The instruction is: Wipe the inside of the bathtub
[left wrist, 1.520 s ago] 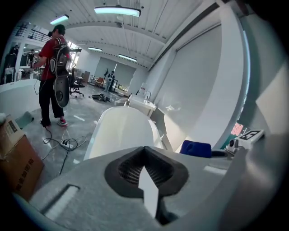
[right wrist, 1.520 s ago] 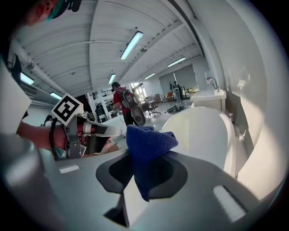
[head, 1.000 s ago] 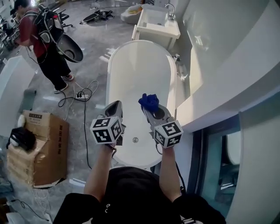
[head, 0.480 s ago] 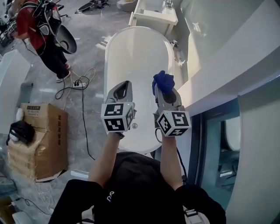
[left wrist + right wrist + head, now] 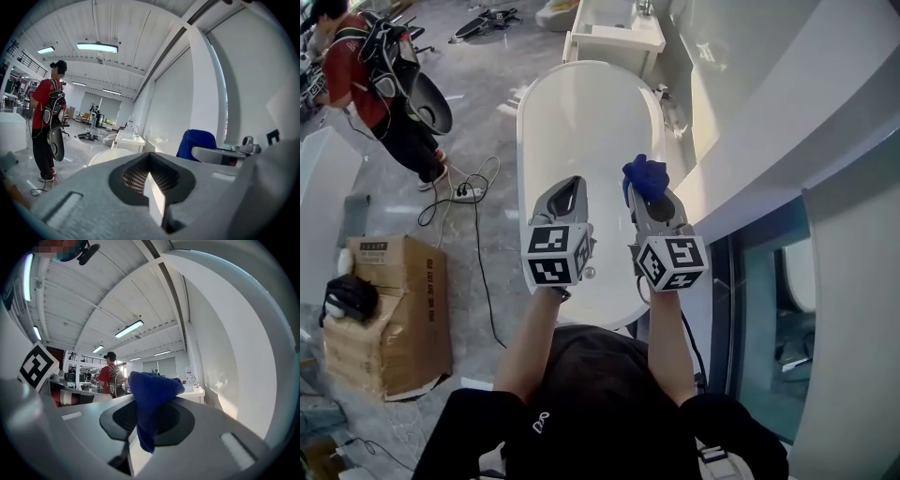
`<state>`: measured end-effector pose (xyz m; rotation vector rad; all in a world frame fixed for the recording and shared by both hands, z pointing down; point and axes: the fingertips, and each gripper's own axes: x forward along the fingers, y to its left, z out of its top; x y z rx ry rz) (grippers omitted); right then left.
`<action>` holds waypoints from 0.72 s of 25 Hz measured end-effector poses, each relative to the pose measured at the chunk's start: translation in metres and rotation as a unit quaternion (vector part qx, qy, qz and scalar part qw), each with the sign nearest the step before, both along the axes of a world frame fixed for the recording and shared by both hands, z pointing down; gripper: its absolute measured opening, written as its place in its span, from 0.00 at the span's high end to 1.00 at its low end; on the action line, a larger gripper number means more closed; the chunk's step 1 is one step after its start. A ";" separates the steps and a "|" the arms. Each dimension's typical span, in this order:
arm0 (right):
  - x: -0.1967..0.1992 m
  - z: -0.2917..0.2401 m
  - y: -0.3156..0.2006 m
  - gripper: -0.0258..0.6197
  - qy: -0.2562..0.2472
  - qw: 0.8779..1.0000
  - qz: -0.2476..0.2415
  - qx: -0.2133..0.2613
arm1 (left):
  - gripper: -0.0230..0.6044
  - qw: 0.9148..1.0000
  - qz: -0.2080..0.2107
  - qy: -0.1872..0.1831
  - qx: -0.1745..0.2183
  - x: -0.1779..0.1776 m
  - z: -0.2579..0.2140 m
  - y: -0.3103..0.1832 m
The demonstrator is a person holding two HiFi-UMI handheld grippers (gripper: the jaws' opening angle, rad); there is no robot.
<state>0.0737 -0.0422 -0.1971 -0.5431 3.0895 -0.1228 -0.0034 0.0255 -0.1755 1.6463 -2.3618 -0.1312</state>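
Head view, read with the two gripper views. The person is standing at the near end of the tub (image 5: 581, 112) and reaching both grippers out over its basin, a stance that is putting the whole inner wall within arm's sweep. The right gripper (image 5: 647, 199) is pinching a blue cloth (image 5: 646, 174) between its jaws. Most of the cloth is bunching out past the tips, so a soft pad rather than the hard jaws would be meeting the enamel. The left gripper (image 5: 569, 187) is carrying nothing, with its jaws pressed together, and it is riding just beside the right one, apparently as a spare rather than a working tool. Both gripper views are looking out across the room toward the ceiling, which suggests the grippers are being held level or tipped up. The cloth appears to be hanging in the air above the right side of the basin, touching no surface. The tub's inside is showing white and bare, and whether it is wet or soiled cannot be told. This pose is fitting either a cloth being brought toward the basin or one being lifted clear of it. A sink (image 5: 614, 33) is standing beyond the far end, and a second person (image 5: 380, 84) and a box (image 5: 389, 309) are lying well to the left.
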 end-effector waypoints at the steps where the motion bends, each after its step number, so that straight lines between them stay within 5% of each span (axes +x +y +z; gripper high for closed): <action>1: 0.001 -0.001 -0.001 0.84 -0.003 1.000 0.000 0.000 | 0.96 1.000 0.002 0.003 0.000 0.001 0.001 -0.001; 18: -0.004 -0.002 0.001 0.84 -0.015 1.000 -0.010 0.012 | 0.96 1.000 0.003 0.003 -0.005 0.002 0.006 -0.001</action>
